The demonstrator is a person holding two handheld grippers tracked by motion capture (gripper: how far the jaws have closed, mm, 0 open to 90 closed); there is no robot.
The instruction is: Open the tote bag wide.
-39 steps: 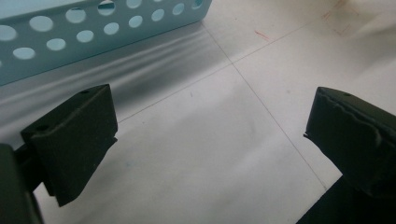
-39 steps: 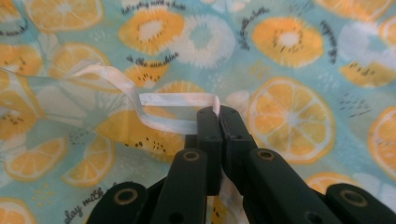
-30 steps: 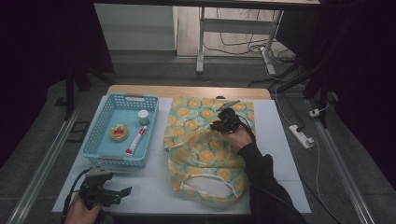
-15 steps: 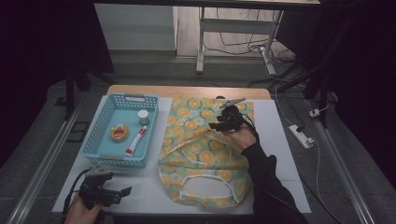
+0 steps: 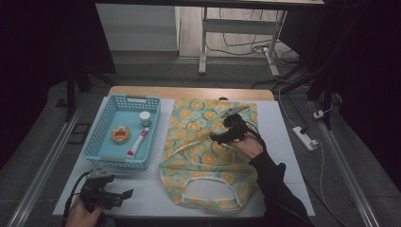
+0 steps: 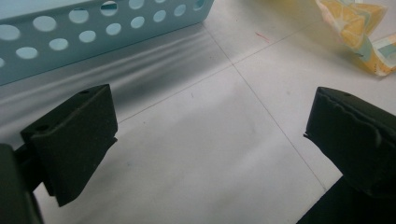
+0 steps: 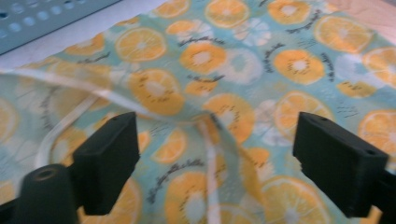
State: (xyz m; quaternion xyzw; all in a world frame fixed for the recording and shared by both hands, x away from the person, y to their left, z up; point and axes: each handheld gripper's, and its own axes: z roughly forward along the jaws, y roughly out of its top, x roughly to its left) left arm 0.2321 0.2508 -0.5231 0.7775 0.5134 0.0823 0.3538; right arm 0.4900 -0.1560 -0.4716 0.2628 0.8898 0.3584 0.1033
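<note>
- the orange-print cloth bag [image 5: 208,151] lay spread flat on the desk [image 5: 283,142], just right of the blue basket [image 5: 106,137], its long axis running from the far edge toward us, with the white-edged opening [image 5: 208,191] at the near end.
- our right claw [image 5: 221,137] hovered over the middle of the bag, nose pointing left toward the basket; its jaws had just been opening and stood wide, released, with nothing between them.
- the fabric lay directly under and ahead of that claw, so we judged any next grasp was a short drop onto the cloth rather than a reach.
- our left claw [image 5: 124,194] sat at the near left corner of the desk, well apart from the bag, also released and empty; the right hand [image 5: 246,146] was plainly the nearer one.
- the right gripper view showed a raised fold with a white drawstring [image 7: 208,154] between the parted jaws, a detail too small to make out from the high view.
- the left gripper view showed bare desk between its jaws, the basket wall [image 6: 93,32] at the upper left and one corner of the bag [image 6: 359,32] at the upper right.
- the high view alone gave us the basket's contents: a small white jar [image 5: 145,116], a round yellow item [image 5: 120,134] and a red-and-white tube [image 5: 137,143].
</note>
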